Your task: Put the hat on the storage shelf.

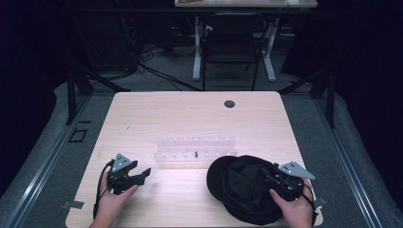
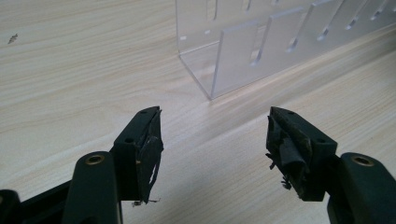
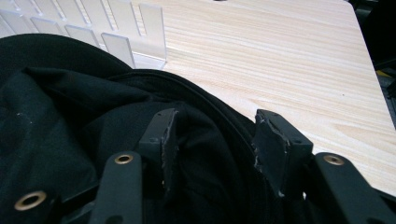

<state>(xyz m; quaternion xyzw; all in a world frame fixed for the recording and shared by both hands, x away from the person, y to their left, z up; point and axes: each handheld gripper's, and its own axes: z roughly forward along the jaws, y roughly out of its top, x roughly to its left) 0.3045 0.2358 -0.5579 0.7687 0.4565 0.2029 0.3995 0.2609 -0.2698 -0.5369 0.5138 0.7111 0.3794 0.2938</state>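
Observation:
A black cap (image 1: 242,187) lies upside down on the front right of the light wooden table (image 1: 190,114). My right gripper (image 1: 267,179) sits at the cap's right edge, held by a hand. In the right gripper view its jaws stand wide apart over the cap (image 3: 70,116): one finger (image 3: 161,135) is inside the hollow, the other outside the rim, and the pads are not pressing, so the right gripper (image 3: 215,128) is open. My left gripper (image 1: 142,175) rests near the front left, pointing right. It is open with nothing between the fingers of the left gripper (image 2: 215,126).
A clear acrylic slotted rack (image 1: 195,149) stands in the table's middle, just behind the cap and ahead of the left jaws as the rack (image 2: 261,46). A round cable hole (image 1: 229,103) is at the far edge. A dark chair (image 1: 231,47) stands beyond.

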